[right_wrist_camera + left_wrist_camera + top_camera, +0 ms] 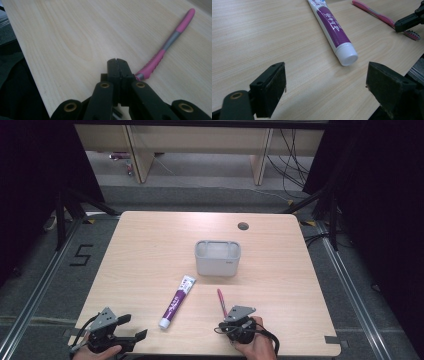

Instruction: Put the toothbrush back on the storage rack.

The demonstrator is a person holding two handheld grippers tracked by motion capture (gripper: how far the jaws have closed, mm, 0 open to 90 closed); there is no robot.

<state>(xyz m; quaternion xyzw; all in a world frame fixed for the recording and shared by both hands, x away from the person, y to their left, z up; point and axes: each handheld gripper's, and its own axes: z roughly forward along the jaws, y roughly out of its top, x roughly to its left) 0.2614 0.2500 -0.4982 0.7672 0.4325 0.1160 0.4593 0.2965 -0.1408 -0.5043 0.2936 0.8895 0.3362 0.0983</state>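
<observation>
Two right gripper [116, 61] fingers together (nothing between), pink toothbrush [163, 51] just beside their tips.

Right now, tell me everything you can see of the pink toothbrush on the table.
The toothbrush is slim, pink with a grey band along its handle, plastic by the look of it, with ribbed pink grip near the neck. It lies flat on the wooden table, right of the toothpaste tube and in front of the grey holder. The right gripper, jaws shut, sits over its bristle end; whether it pinches the brush is unclear.
</observation>
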